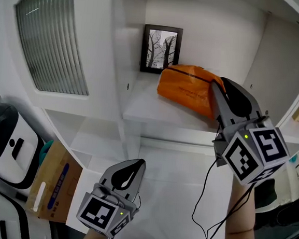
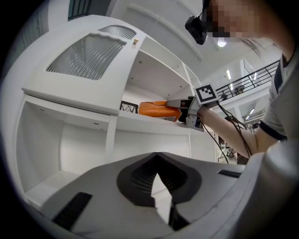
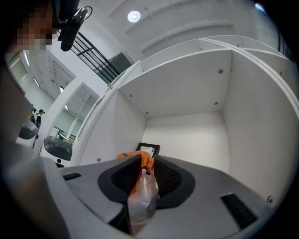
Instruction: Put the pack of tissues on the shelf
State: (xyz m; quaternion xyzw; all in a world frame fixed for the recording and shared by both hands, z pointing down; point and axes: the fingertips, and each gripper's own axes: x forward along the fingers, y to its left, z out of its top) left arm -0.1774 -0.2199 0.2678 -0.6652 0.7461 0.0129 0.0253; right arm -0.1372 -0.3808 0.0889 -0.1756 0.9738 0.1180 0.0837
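The orange pack of tissues [image 1: 186, 88] lies on the white shelf [image 1: 140, 108], in front of a black picture frame [image 1: 161, 48]. My right gripper [image 1: 215, 86] is at the pack's right end. In the right gripper view its jaws stand a little apart, and the pack's crinkled clear end flap [image 3: 142, 191] hangs loosely between them, with orange wrapper beyond. The left gripper view shows the pack [image 2: 159, 108] resting on the shelf with the right gripper [image 2: 181, 105] against it. My left gripper [image 1: 137, 165] is low, below the shelf, shut and empty.
A louvred cabinet door [image 1: 53, 35] stands at the left of the shelf bay. A cardboard box [image 1: 53, 181] and a white machine [image 1: 2, 140] sit at lower left. A black cable [image 1: 202, 199] hangs from the right gripper. The bay's side wall [image 1: 279, 60] is close on the right.
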